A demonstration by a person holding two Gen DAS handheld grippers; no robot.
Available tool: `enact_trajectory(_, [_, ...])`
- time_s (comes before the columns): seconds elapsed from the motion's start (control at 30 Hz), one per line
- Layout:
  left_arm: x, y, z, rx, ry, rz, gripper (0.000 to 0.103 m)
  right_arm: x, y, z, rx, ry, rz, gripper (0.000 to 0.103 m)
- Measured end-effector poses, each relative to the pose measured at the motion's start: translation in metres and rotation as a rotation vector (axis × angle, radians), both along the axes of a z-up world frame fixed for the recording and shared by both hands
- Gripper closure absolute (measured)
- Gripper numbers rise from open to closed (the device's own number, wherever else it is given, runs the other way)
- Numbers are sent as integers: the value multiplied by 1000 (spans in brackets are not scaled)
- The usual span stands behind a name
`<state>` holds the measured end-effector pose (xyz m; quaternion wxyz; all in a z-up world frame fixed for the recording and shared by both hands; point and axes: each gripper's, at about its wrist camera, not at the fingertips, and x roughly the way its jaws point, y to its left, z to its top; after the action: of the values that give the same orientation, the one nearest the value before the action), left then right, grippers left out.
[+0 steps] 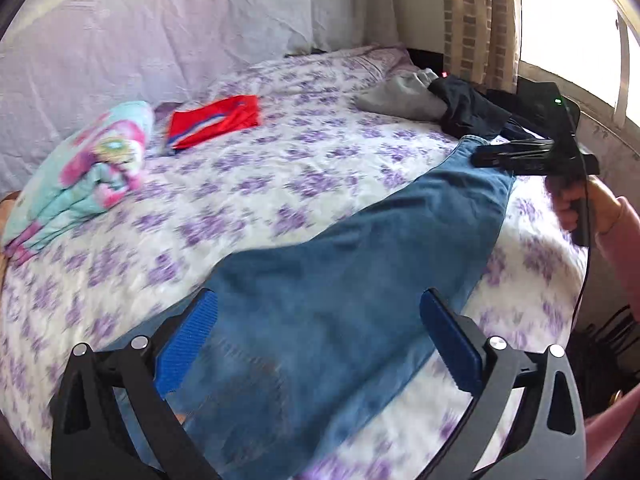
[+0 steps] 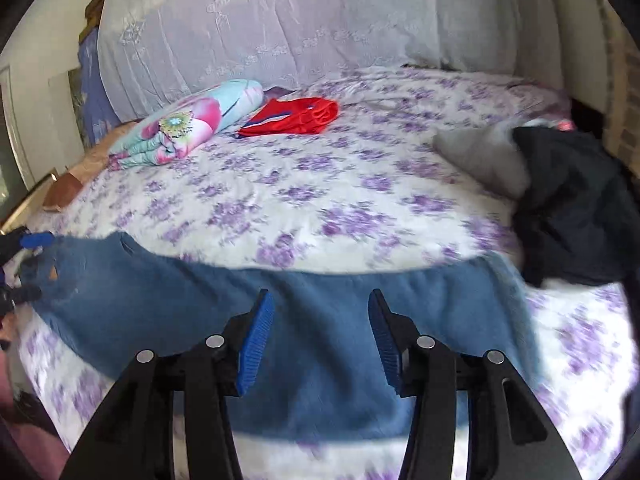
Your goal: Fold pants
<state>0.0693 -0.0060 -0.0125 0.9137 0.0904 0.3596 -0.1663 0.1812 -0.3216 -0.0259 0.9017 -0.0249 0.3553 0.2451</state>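
Observation:
Blue jeans (image 1: 344, 272) lie flat across the near part of the bed; they also show in the right wrist view (image 2: 320, 312). My left gripper (image 1: 320, 320) is open, its blue pads spread wide just above the jeans' wide end. My right gripper (image 2: 322, 332) is open above the middle of the jeans, nothing between its pads. In the left wrist view the right gripper (image 1: 496, 156) hovers at the jeans' far narrow end. In the right wrist view the left gripper (image 2: 28, 264) sits at the jeans' left end.
The bed has a white sheet with purple flowers (image 2: 320, 184). A folded floral blanket (image 2: 188, 124) and a folded red garment (image 2: 292, 118) lie at the back left. A grey garment (image 2: 480, 156) and a dark garment (image 2: 576, 208) lie at the right.

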Motion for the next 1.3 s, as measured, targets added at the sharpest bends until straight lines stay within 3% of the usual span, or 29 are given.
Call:
enact_trajectory(0.07, [30, -14, -16, 25, 93, 11, 4, 32, 10, -17, -27, 73, 15, 55])
enact_trajectory(0.13, [60, -14, -45, 99, 206, 80, 4, 52, 8, -33, -121, 89, 21, 56])
enact_trajectory(0.17, [73, -3, -65, 117, 277, 145, 4, 57, -3, -36, -72, 106, 41, 60])
enact_trajectory(0.2, [77, 8, -71, 55, 319, 154, 4, 60, -24, -36, -6, 132, -1, 65])
enact_trajectory(0.27, [76, 33, -67, -95, 349, 179, 4, 57, -55, -31, -7, 109, -136, 77])
enact_trajectory(0.3, [75, 39, -64, -107, 354, 201, 5, 53, -69, -29, -22, 93, -194, 80])
enact_trajectory(0.4, [64, 51, -50, -140, 341, 281, 5, 29, -88, -18, 2, 73, -275, 74])
enact_trajectory(0.5, [50, 50, -38, -128, 302, 299, 5, -6, -63, -2, -22, -20, -175, 69])
enact_trajectory(0.57, [41, 48, -36, -54, 261, 340, 5, -24, -43, 0, -48, -52, -111, 62])
enact_trajectory(0.63, [30, 55, -48, 19, 240, 399, 5, -33, -27, -15, -137, -50, -81, 54])
enact_trajectory(0.67, [29, 57, -54, 18, 250, 407, 5, -32, -23, -33, -227, -21, -90, 52])
enact_trajectory(0.7, [23, 59, -62, 22, 240, 399, 5, -31, -22, -45, -248, -2, -80, 51])
enact_trajectory(0.8, [5, 41, -68, 166, 151, 393, 4, -33, -37, -39, -192, 26, -99, 51])
enact_trajectory(0.83, [2, 39, -67, 179, 140, 398, 4, -35, -39, -40, -195, 26, -95, 50])
enact_trajectory(0.97, [-1, 49, -61, 136, 160, 394, 5, -40, -38, -42, -213, 17, -91, 49])
enact_trajectory(1.17, [-8, 50, -52, 150, 173, 395, 5, -43, -22, -32, -289, 27, -172, 48])
enact_trajectory(1.3, [-17, 62, -42, 153, 160, 430, 5, -69, 26, -8, -261, -55, -38, 45])
